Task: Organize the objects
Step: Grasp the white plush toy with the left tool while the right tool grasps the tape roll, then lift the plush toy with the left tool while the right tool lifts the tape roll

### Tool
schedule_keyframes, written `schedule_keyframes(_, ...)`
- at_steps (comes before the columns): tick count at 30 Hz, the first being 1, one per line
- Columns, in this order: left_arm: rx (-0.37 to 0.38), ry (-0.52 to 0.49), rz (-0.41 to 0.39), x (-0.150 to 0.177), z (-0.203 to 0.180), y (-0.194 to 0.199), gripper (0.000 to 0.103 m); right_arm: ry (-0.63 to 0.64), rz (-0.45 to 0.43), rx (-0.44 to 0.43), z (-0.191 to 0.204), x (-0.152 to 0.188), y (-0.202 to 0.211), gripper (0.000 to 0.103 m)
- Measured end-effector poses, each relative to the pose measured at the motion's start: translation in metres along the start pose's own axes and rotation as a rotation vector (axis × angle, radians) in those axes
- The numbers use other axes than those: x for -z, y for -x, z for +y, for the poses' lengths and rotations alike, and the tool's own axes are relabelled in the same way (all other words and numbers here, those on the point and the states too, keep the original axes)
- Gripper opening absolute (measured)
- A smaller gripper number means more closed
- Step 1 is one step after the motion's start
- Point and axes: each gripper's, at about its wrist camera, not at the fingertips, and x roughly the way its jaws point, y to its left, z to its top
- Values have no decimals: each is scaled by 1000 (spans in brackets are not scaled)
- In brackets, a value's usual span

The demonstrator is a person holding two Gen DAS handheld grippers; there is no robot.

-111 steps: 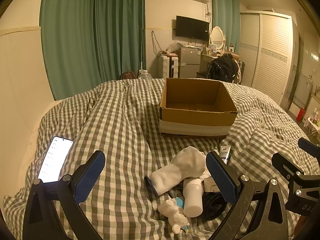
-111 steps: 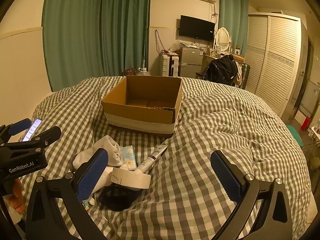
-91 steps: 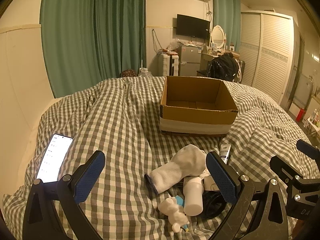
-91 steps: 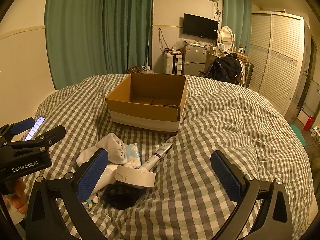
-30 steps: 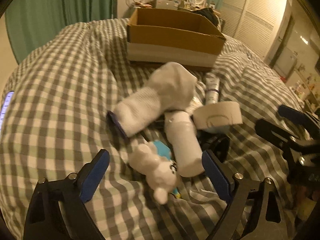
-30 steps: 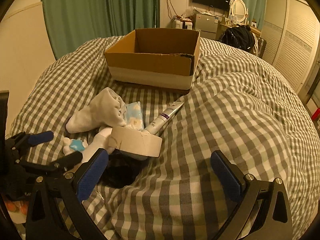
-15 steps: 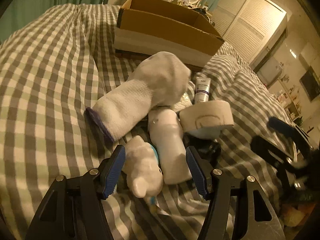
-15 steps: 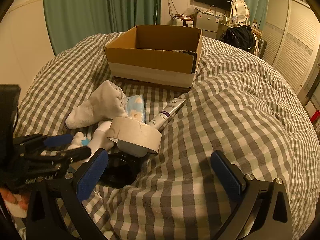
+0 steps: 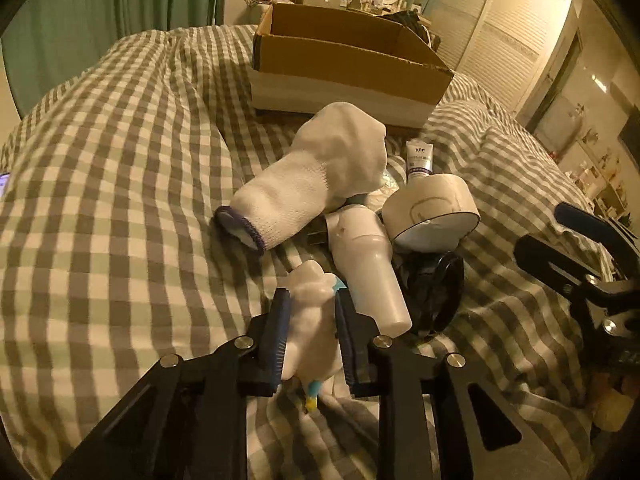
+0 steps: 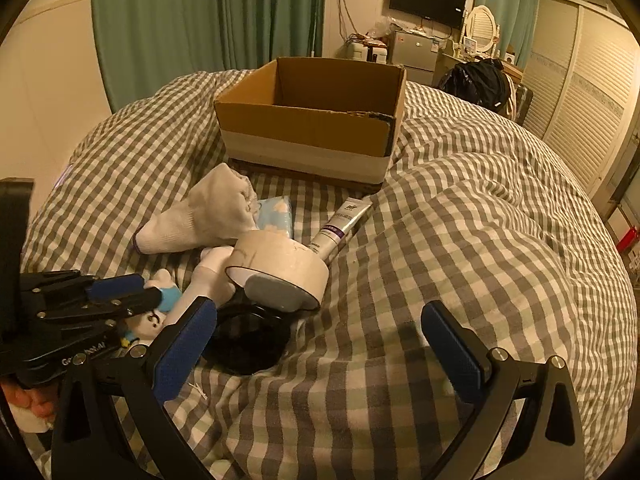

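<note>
A pile of small things lies on the checked duvet (image 9: 120, 168) in front of an open cardboard box (image 9: 340, 60) (image 10: 316, 120). My left gripper (image 9: 310, 322) is shut on a small white plush toy (image 9: 312, 320) with blue trim, its blue pads pressing both sides. Beside the toy lie a white bottle (image 9: 368, 276), a white sock (image 9: 320, 176), a roll of tape (image 9: 432, 212) and a cream tube (image 9: 418, 158). My right gripper (image 10: 320, 344) stands open above bare duvet, right of the pile, with nothing between its fingers.
A black round object (image 10: 248, 340) sits under the tape roll (image 10: 280, 272). A blue tissue pack (image 10: 276, 212) lies behind the sock (image 10: 200, 216). A phone (image 9: 3, 184) glows at the left edge. Curtains, wardrobe and a dresser stand beyond the bed.
My left gripper came down over the pile and its jaws closed from wide open onto the white plush toy. The right gripper stayed where it was.
</note>
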Motion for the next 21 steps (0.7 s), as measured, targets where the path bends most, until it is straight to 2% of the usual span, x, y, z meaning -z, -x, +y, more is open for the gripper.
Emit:
schedule_keyframes(6, -13, -29, 15, 3, -6, -7, 22, 3, 16, -31, 5, -15, -15, 103)
schedule_keyframes(9, 9, -39, 57, 5, -6, -19, 30, -16, 41, -50, 8, -25, -31, 103)
schedule_keyframes(14, 4, -61, 66, 5, -10, -23, 31, -34, 150, -63, 15, -26, -72, 102)
schedule_keyframes(16, 3, -61, 60, 5, -10, -23, 31, -28, 165, -39, 16, -23, -80, 98)
schedule_keyframes(18, 5, -57, 51, 6, -10, -20, 31, -22, 155, -61, 18, -22, -78, 79)
schedule_keyframes(19, 6, -53, 45, 5, -10, -18, 31, -25, 152, -85, 17, -22, -77, 75)
schedule_keyframes(21, -2, -46, 36, 6, -9, -13, 29, -30, 141, -97, 16, -20, -73, 74)
